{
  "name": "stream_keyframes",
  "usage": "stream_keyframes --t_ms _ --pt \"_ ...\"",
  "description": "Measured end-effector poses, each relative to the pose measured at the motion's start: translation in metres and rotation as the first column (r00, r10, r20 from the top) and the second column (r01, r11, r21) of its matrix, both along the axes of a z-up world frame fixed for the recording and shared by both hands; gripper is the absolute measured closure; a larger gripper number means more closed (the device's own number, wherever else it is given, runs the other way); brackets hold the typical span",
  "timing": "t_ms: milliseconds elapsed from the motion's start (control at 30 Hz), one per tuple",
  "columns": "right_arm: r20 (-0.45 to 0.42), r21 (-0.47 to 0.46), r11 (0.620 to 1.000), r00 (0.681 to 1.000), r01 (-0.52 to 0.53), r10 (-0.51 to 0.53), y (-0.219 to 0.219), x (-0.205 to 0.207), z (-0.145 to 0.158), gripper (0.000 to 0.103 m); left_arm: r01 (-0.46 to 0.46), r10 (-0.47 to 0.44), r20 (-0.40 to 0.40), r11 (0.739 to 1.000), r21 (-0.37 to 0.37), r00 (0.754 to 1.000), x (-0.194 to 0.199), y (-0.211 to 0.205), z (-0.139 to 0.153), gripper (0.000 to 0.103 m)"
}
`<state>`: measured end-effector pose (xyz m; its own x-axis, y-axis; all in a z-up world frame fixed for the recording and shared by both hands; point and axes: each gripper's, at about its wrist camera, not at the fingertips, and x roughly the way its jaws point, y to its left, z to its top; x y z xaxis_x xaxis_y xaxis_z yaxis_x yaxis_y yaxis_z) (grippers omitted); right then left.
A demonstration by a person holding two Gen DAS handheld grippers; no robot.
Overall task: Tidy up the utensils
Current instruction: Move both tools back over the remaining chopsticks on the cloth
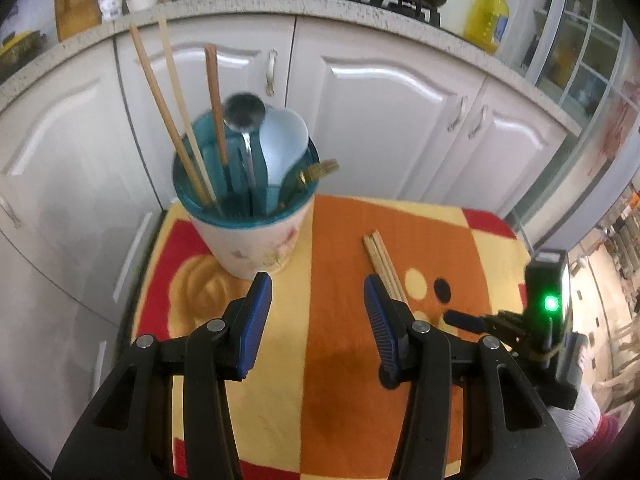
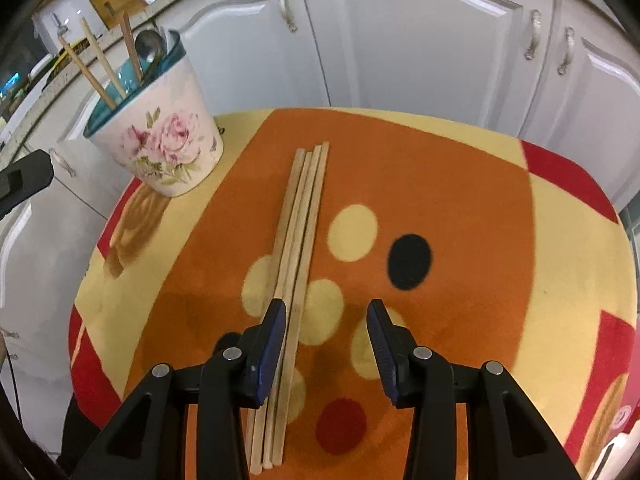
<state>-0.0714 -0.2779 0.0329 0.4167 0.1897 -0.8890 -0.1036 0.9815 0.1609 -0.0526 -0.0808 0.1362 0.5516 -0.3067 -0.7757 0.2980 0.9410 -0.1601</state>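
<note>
Left wrist view shows spoons point(image 1: 256, 120) in holder point(image 1: 248, 236), right wrist view full chopsticks point(image 2: 298, 248)

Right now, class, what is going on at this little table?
A person with a gripper in each hand is sorting utensils. The right gripper, jaws open, hangs over loose chopsticks lying on the patterned cloth. The left gripper, open and empty, is near the floral utensil holder, already holding chopsticks and spoons.

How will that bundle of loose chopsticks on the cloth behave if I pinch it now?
The chopsticks look thin, rigid and light, so they should lift without bending. They lie loose, side by side, so a pinch may catch only some and the rest could slide or roll away. The right gripper has one jaw above the bundle, so centring first seems wise.
</note>
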Motion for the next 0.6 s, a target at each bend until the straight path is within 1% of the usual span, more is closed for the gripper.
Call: stream_keyframes --t_ms 67,100,200,233,267,300,367,433,500,600 --pt "0.000 -0.028 0.999 1.000 -0.015 0.015 0.004 0.002 -0.005 0.063 0.004 -0.004 -0.012 1.000 0.002 1.000 0.001 -0.004 -0.005 0.056" --pt "0.018 -0.036 0.999 1.000 -0.017 0.017 0.005 0.003 -0.005 0.063 0.006 -0.006 -0.021 1.000 0.002 1.000 0.002 -0.006 -0.008 0.056" --pt "0.023 -0.035 0.999 1.000 -0.018 0.018 0.001 0.005 -0.005 0.063 0.008 -0.008 -0.032 1.000 0.003 0.999 0.004 -0.008 -0.013 0.056" --pt "0.034 -0.051 0.999 0.999 -0.003 0.004 -0.004 0.005 -0.005 0.063 0.008 -0.008 -0.037 1.000 0.005 0.999 0.006 -0.009 -0.015 0.056" --pt "0.038 -0.087 0.996 0.999 0.025 -0.022 -0.010 0.004 -0.004 0.063 0.008 -0.008 -0.041 1.000 0.005 0.999 0.006 -0.007 -0.017 0.056" --pt "0.040 -0.087 0.995 0.998 0.048 -0.045 -0.017 0.003 -0.004 0.063 0.007 -0.007 -0.046 1.000 0.005 0.999 0.007 -0.007 -0.019 0.056" --pt "0.009 -0.047 0.995 0.996 0.091 -0.091 -0.032 0.003 -0.005 0.063 0.008 -0.007 -0.054 1.000 0.003 0.999 0.010 -0.007 -0.022 0.056" --pt "0.010 0.009 0.995 0.995 0.099 -0.100 -0.040 0.000 -0.002 0.063 0.013 -0.013 -0.071 1.000 0.001 0.997 0.013 -0.010 -0.027 0.056" --pt "0.016 0.039 0.996 0.997 0.078 -0.079 -0.038 -0.002 0.001 0.063 0.017 -0.017 -0.086 1.000 -0.002 0.996 0.016 -0.014 -0.031 0.056" --pt "0.027 0.062 0.998 1.000 0.010 -0.012 -0.023 -0.003 0.004 0.063 0.017 -0.017 -0.101 1.000 -0.005 0.995 0.018 -0.018 -0.036 0.056"
